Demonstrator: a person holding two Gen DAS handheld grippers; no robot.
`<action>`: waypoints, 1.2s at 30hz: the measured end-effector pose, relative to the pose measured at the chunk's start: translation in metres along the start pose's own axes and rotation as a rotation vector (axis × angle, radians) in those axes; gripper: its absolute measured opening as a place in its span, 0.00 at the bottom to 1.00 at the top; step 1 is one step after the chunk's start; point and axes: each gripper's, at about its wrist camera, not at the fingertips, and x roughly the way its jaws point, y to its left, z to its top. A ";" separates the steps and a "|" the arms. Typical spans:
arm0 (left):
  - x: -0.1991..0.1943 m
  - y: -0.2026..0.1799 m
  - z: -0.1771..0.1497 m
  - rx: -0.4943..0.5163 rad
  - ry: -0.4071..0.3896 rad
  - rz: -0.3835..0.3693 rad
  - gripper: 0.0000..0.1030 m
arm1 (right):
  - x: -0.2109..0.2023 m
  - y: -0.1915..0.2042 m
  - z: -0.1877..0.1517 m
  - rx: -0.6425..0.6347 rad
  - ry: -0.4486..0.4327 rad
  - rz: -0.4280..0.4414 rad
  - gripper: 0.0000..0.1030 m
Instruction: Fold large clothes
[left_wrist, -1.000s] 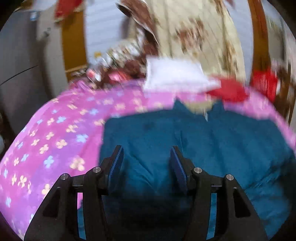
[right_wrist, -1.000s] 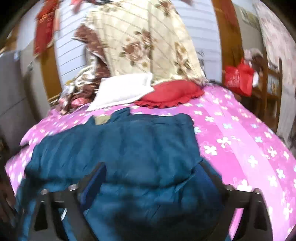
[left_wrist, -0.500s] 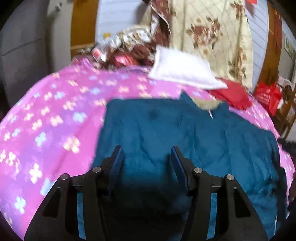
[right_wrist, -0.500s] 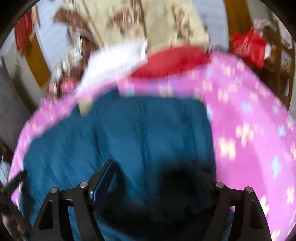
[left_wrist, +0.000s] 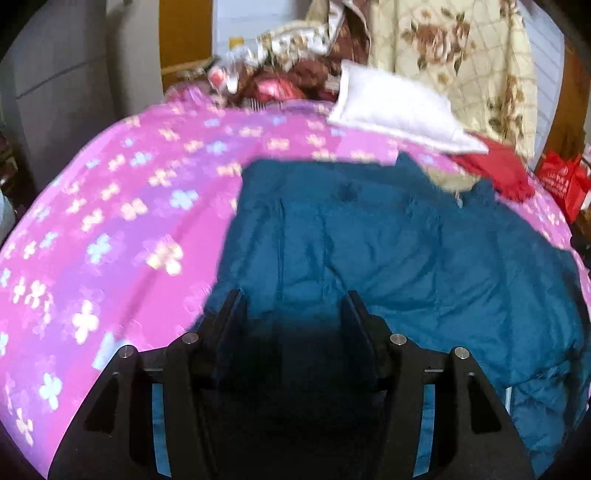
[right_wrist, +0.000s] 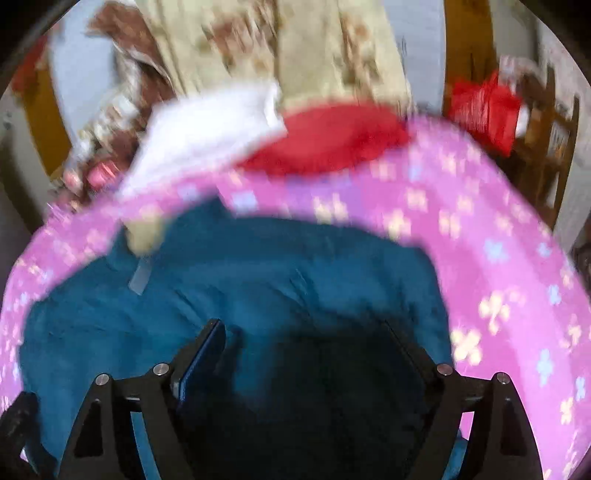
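A large teal padded jacket (left_wrist: 388, 236) lies spread on the pink flowered bed cover (left_wrist: 129, 221), collar toward the pillows. My left gripper (left_wrist: 292, 299) hovers over the jacket's lower left part, near its left edge. Its fingers stand apart and no fabric is pinched between them. In the blurred right wrist view the same jacket (right_wrist: 258, 269) fills the lower half. My right gripper (right_wrist: 302, 326) is above its lower right part. Its jaws are opening wide, with only the flat jacket beneath them.
A white pillow (left_wrist: 391, 107) and a red cushion (left_wrist: 495, 170) lie at the head of the bed under a hanging flowered quilt (left_wrist: 450, 55). A red bag (right_wrist: 484, 107) hangs off the bed's right side. Bare bed cover (right_wrist: 480, 240) shows right of the jacket.
The right gripper has swept across the jacket and its jaws have spread wider. The left gripper has rolled a little and shifted slightly, with its fingers much as before.
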 end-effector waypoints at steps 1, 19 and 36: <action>-0.006 -0.001 0.001 0.003 -0.028 -0.002 0.54 | -0.008 0.014 -0.001 -0.016 -0.015 0.035 0.82; -0.019 -0.003 -0.009 0.030 0.006 -0.017 0.58 | -0.105 0.021 -0.086 -0.186 -0.047 0.033 0.92; -0.069 -0.027 -0.117 0.243 0.124 -0.088 0.70 | -0.100 -0.102 -0.205 0.050 0.203 0.004 1.00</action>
